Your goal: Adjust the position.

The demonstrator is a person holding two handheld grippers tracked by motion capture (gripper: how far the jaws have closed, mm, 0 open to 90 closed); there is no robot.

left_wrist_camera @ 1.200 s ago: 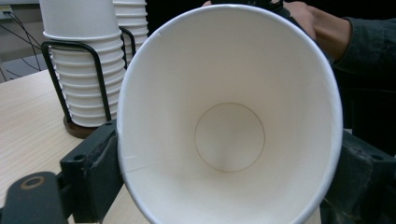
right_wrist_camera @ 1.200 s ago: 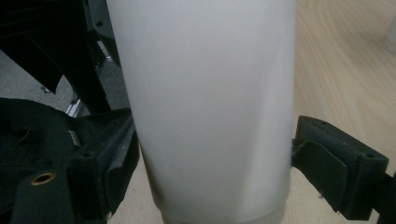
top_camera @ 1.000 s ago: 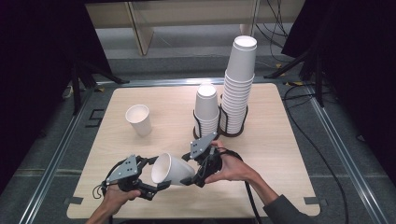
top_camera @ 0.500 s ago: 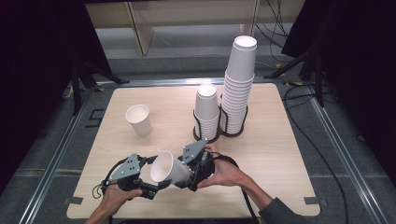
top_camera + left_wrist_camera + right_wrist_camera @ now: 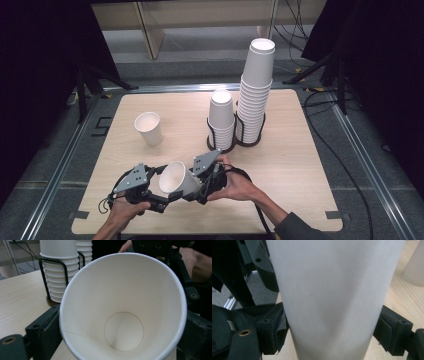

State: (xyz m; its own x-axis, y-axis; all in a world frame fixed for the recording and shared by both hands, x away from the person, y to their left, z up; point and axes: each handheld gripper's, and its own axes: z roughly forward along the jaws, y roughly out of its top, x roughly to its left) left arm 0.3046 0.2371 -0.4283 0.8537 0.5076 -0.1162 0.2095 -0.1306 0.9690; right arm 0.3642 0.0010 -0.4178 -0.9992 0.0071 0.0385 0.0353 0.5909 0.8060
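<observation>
- Table (image 5: 300, 165): pale wood top with rounded corners, metal-framed edges; grey floor and dark surroundings around it.
- Paper cup (image 5: 179, 180): held above the near edge, lying sideways, long axis roughly level, mouth towards the left gripper (image 5: 159, 196).
- Right gripper (image 5: 200, 189): clamped on the cup's wall.
- Left gripper: jaws just widened, flanking the rim, not pressing.

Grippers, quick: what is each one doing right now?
Left gripper: jaws have just been opening, pads beside the rim of the paper cup, grip loosened.
Right gripper: shut on the paper cup's body.
</observation>
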